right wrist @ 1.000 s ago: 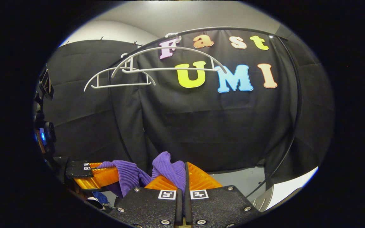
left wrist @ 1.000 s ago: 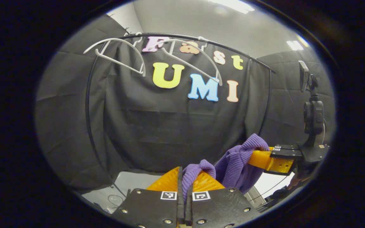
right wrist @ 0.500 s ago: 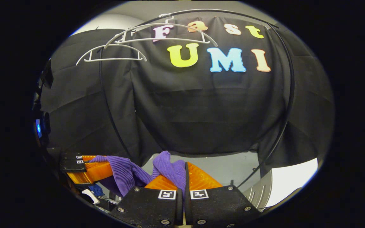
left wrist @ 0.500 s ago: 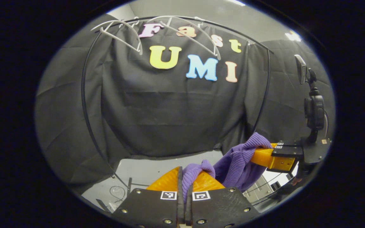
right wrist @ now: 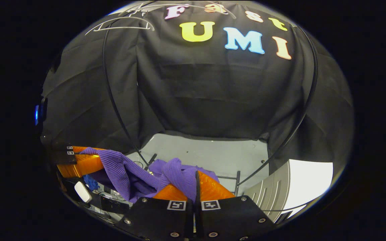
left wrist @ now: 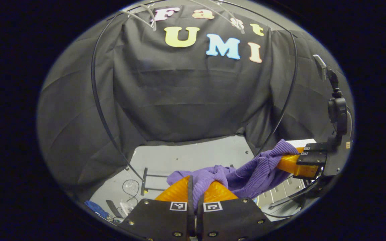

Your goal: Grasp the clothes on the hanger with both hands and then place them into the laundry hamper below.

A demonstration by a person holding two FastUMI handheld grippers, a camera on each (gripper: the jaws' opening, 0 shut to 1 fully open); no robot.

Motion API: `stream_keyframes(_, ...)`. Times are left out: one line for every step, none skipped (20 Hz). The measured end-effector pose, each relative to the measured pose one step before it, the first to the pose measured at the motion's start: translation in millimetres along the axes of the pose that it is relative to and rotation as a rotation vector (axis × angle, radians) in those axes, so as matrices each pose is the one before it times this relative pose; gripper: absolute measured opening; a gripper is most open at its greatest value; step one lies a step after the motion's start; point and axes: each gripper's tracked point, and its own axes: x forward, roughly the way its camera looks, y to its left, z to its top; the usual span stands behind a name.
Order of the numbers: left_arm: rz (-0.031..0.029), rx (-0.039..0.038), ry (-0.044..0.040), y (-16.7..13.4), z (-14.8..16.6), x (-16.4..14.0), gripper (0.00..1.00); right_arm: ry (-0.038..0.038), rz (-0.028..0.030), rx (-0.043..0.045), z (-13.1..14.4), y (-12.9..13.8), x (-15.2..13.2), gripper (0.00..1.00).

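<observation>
Purple ribbed garment (left wrist: 246, 174), held off the hangers.
Left gripper (left wrist: 194, 187) and right gripper (right wrist: 195, 182) each clamp a fold; cloth sags between them, well below the white hangers (right wrist: 119, 25), above grey floor (right wrist: 213, 154).

Two tools (left wrist: 193, 189) (right wrist: 195, 187), one purple garment (left wrist: 246, 174), two white hangers (right wrist: 119, 25), one black rail (left wrist: 95, 97).

Floor condition: pale grey floor (left wrist: 193, 157) lying at the foot of the black cloth wall.
A black rail frame (left wrist: 101, 110) is standing on it by a crossbar foot (left wrist: 144, 176); a loose cable coil (left wrist: 128, 185) and a blue item (left wrist: 94, 206) are lying near that foot.
</observation>
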Motion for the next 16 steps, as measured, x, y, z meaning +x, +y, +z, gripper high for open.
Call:
stream_keyframes(0.00732,0.00162,0.01622,1.61,-7.95,5.15,0.03,0.01750,-0.00117,0.00406,-4.46,-0.32,4.67,0.02)
stream_keyframes(0.00601,0.00142,0.01685,3.15,-4.19,5.48,0.03,0.01775,-0.00271,0.00538,-5.42,2.05,3.64,0.02)
stream_keyframes(0.00650,0.00115,0.01456,1.87,-3.82,1.02,0.03,0.01788,-0.00373,0.00464,-4.45,-0.09,3.72,0.02)
stream_keyframes(0.00529,0.00205,0.01527,-0.25,-4.30,2.87,0.03,0.01973,-0.00424,0.00590,-3.73,0.01,3.22,0.02)
stream_keyframes(0.00718,0.00423,0.01980,0.40,-2.96,5.40,0.03,0.01787,0.00043,0.00745,-3.56,1.18,2.49,0.02)
stream_keyframes(0.00730,0.00523,0.01870,2.02,-6.62,2.83,0.04,0.01500,0.00253,0.01015,-6.58,2.18,1.90,0.04)
stream_keyframes(0.00694,0.00649,0.01275,0.25,-3.20,2.83,0.05,0.00954,0.00483,0.00380,-2.69,2.06,0.87,0.04)
stream_keyframes(0.00409,0.00706,0.01050,-1.17,-2.33,2.80,0.05,0.00456,0.00121,0.00025,0.29,0.98,0.79,0.04)
stream_keyframes(-0.00059,0.00403,0.00710,-0.64,-0.65,2.06,0.05,0.00460,-0.00106,-0.00431,0.89,-0.09,0.46,0.04)
stream_keyframes(-0.00392,0.00269,0.00793,-0.84,-1.58,0.26,0.06,0.00502,0.00147,-0.00361,-0.18,0.26,2.08,0.04)
stream_keyframes(-0.00738,-0.00085,0.00784,-0.76,-3.26,-1.81,0.10,0.00546,0.00197,-0.00232,0.20,-0.42,0.79,0.04)
stream_keyframes(0.00644,-0.00083,0.00933,1.93,-2.31,0.23,0.09,0.00940,0.00574,-0.00025,-3.42,0.61,0.81,0.05)
stream_keyframes(-0.00303,-0.00747,0.00412,-0.94,-0.78,-4.67,0.12,0.01495,0.00929,0.00450,-4.85,-0.05,1.74,0.08)
stream_keyframes(0.00674,-0.00566,-0.00227,2.23,2.10,-0.06,0.31,0.00910,0.01667,0.00644,-6.74,3.81,-3.14,0.13)
stream_keyframes(0.00428,-0.00683,-0.01147,2.48,2.42,-0.38,0.50,0.00400,0.01006,0.00008,-4.29,0.33,-0.78,0.28)
stream_keyframes(0.00941,-0.00439,-0.01386,3.30,4.04,-1.78,0.70,0.00838,-0.00140,-0.00592,-7.70,-0.44,-4.65,0.44)
